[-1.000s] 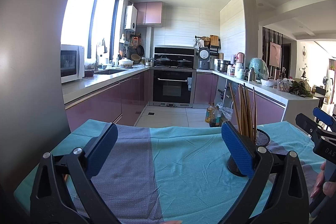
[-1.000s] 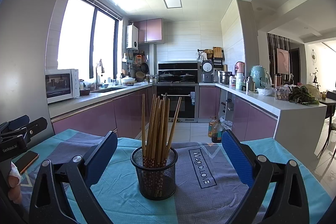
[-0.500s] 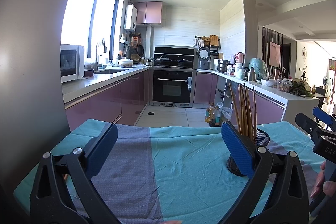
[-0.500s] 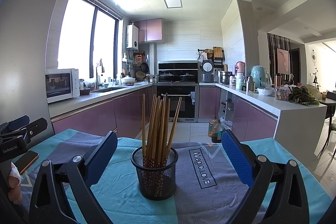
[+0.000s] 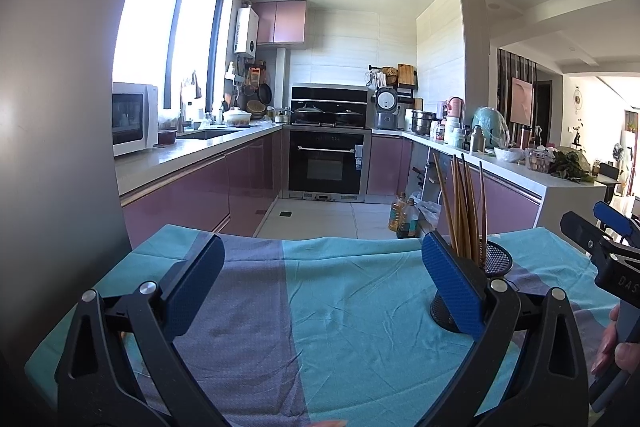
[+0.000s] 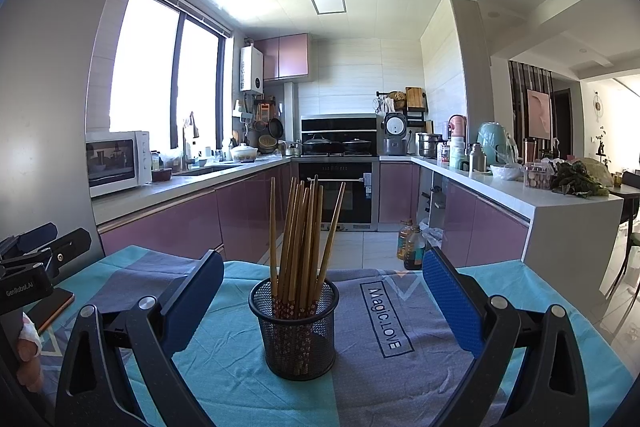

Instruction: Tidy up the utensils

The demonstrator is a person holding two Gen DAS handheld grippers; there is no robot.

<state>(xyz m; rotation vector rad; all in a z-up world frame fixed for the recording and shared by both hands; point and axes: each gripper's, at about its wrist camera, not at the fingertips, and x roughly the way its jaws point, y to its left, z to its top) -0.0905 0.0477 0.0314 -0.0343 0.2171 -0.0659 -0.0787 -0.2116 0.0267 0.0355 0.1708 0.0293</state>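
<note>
Wooden chopsticks (image 6: 298, 247) stand bunched upright in a black mesh holder (image 6: 295, 327) on a teal and grey tablecloth (image 6: 384, 355). The right gripper (image 6: 322, 299) is level, jaws spread wide, the holder centred between its fingers without touching. The left gripper (image 5: 320, 287), also spread and empty, sits left of the holder, a phone (image 6: 56, 307) beside it.

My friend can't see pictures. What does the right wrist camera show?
A black mesh cup full of wooden chopsticks stands upright on a blue and purple cloth, midway between the open right tongs, which touch nothing. Behind is a kitchen with purple cabinets, and the left tongs show at the left edge.
</note>
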